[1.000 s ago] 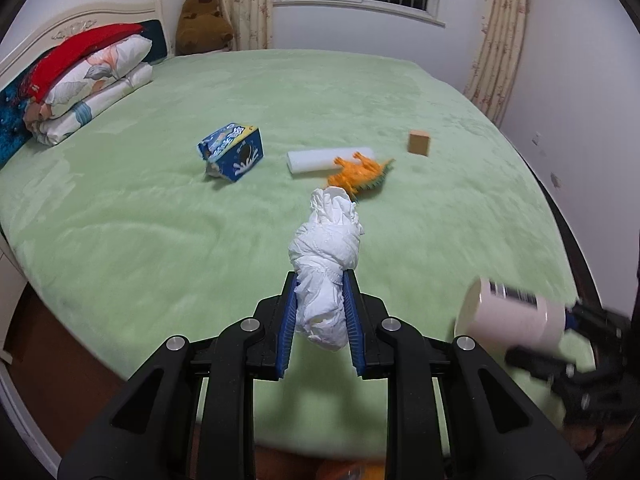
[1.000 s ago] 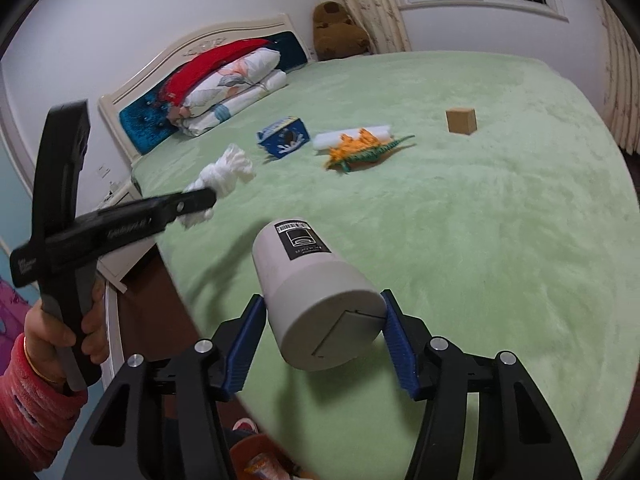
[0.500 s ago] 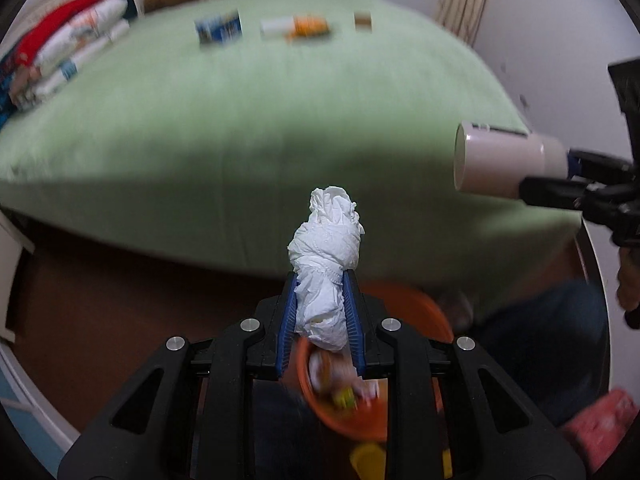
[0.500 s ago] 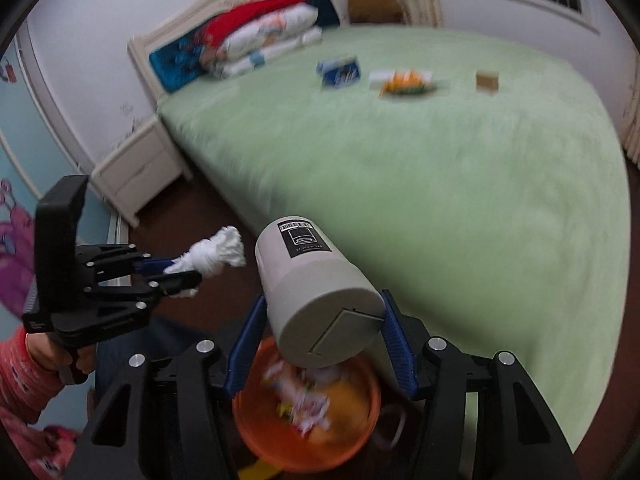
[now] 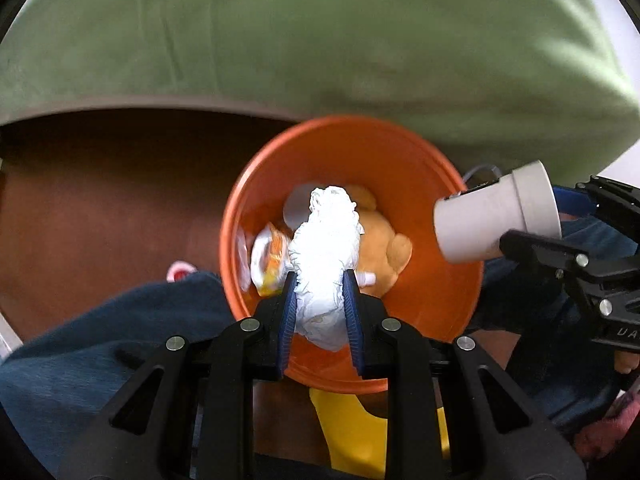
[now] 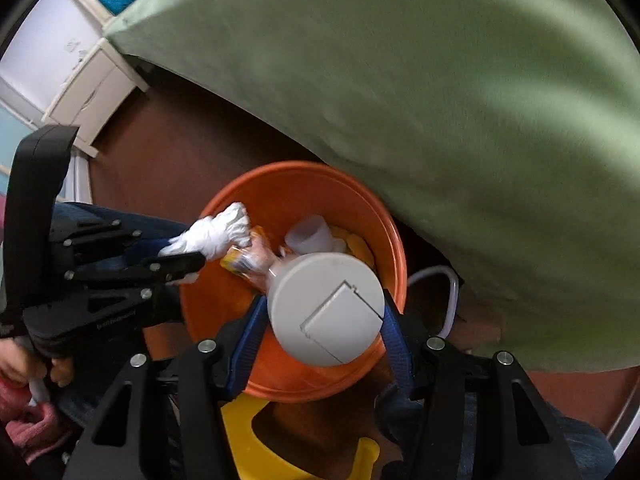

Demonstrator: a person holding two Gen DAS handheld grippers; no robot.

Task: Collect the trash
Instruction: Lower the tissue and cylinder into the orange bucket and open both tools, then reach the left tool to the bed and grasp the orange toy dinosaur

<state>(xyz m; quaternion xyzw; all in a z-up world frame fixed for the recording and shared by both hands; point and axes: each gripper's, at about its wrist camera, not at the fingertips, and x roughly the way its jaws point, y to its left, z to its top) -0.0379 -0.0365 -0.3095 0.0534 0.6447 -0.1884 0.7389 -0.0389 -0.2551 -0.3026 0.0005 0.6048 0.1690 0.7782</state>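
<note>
Green bed (image 5: 320, 32) at 12 o'clock, orange bin (image 5: 440, 304) below. Left gripper (image 5: 320, 300) clamps tissue wad (image 5: 326, 248), right gripper (image 6: 320, 320) clamps white bottle (image 6: 326, 308); both over the bin, which already holds trash. Only the drops left.

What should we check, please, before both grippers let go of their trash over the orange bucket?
1. Left gripper clamped on the crumpled white tissue wad: ok.
2. Right gripper clamped on the white cylindrical container: ok.
3. Tissue wad over the orange bucket opening: ok.
4. Container over the opening: ok in the right wrist view; its far end overhangs the rim in the left.
5. Room left among the trash inside: cannot tell.
6. Grippers apart from each other: ok.
</note>
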